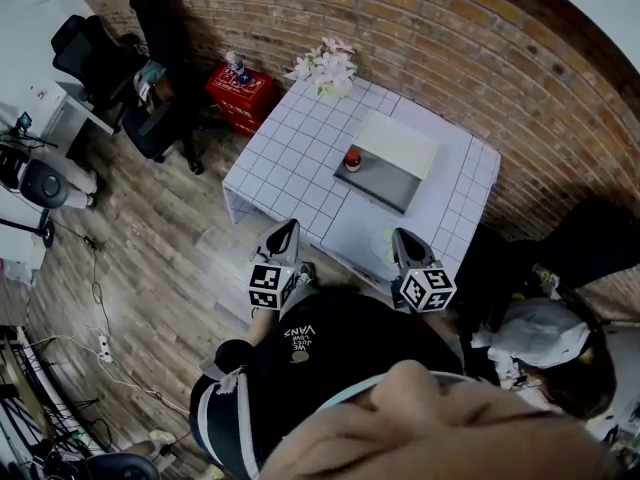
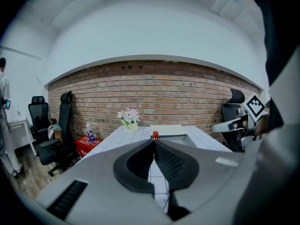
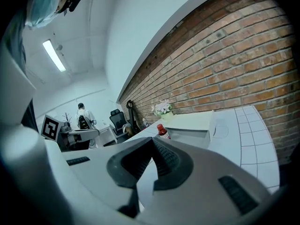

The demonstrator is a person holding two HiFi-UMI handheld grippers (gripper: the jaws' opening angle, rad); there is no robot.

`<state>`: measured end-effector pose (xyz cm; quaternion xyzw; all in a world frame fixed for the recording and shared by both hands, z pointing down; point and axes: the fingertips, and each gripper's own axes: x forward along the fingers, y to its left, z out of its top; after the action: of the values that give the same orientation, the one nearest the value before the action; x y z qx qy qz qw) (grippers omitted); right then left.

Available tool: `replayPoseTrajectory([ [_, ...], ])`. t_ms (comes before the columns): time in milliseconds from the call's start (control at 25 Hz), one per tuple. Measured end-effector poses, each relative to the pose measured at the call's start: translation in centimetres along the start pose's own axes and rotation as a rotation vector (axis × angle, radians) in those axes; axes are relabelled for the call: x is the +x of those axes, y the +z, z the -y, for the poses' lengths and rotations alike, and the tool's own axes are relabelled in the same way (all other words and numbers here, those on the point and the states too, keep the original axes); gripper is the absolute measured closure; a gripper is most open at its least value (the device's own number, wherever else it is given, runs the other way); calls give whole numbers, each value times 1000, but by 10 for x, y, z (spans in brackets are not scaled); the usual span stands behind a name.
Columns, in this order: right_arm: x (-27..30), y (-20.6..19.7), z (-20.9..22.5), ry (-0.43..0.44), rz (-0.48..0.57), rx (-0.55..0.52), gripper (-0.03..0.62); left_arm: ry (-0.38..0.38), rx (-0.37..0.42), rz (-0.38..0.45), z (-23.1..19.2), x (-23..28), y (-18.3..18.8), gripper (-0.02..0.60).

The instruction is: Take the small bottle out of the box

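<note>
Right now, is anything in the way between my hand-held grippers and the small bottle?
Nothing visible does. The left hand-held gripper and right hand-held gripper hover shut by the table; only its bare top lies before the small bottle at the left end of the box.

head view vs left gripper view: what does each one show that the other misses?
Head view only: the marker cube on the left gripper, the box's grey inside, cables on the floor.
Left gripper view only: its shut, empty jaws close up, the white wall above the brick, a person far left.
Both: table, bottle, flowers, red crate, right gripper.
</note>
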<state>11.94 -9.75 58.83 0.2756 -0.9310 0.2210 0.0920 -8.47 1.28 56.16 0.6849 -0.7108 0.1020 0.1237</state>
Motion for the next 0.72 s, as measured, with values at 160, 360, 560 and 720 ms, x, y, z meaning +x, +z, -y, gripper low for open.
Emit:
replayPoseTrajectory([
  [160, 20, 8, -12, -34, 20, 10, 595, -34, 14, -8, -27, 11, 5, 569],
  [360, 42, 13, -23, -82, 37, 14, 595, -85, 24, -3, -57, 31, 6, 569],
  [560, 60, 15, -35, -142, 66, 27, 595, -160, 47, -1, -79, 49, 8, 569],
  [720, 71, 13, -44, -197, 90, 45, 595, -229, 77, -11, -93, 60, 8, 569],
])
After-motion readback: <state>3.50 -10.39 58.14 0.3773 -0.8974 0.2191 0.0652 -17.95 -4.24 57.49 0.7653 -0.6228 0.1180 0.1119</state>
